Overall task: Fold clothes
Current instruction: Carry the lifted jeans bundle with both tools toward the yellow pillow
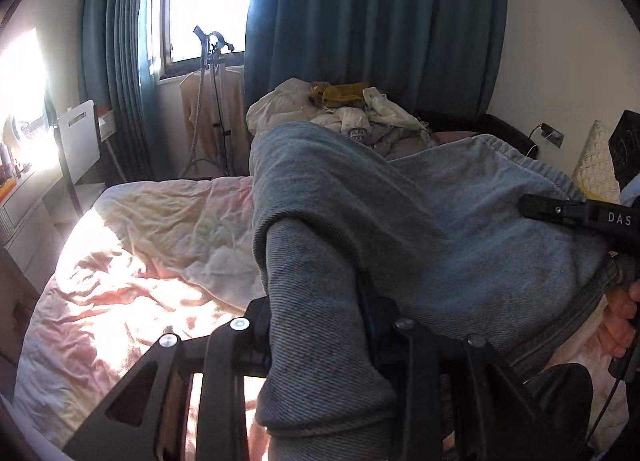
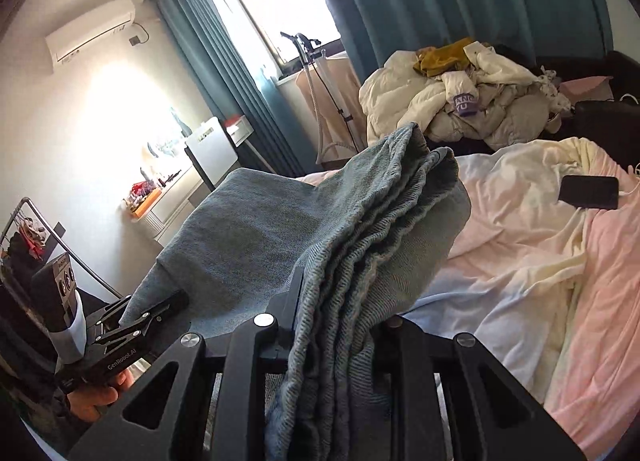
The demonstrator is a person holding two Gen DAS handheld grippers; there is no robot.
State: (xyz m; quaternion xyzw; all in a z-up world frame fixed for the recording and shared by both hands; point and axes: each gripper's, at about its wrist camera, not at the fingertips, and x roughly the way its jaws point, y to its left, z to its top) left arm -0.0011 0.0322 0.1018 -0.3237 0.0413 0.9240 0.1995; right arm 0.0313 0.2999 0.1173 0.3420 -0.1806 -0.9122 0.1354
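Note:
A grey-blue denim-like garment with an elastic waistband hangs lifted above the bed, stretched between both grippers. My left gripper is shut on one bunched end, and the cloth drapes over its fingers and hides the tips. In the right wrist view my right gripper is shut on several stacked folds of the same garment. The right gripper also shows at the right edge of the left wrist view, clamped on the cloth. The left gripper shows low on the left of the right wrist view, with a hand below it.
Under the garment lies a bed with a rumpled pink and cream quilt. A pile of pale clothes sits at its far end. A dark phone lies on the quilt. A steamer stand, a white chair and a cluttered desk stand near the window.

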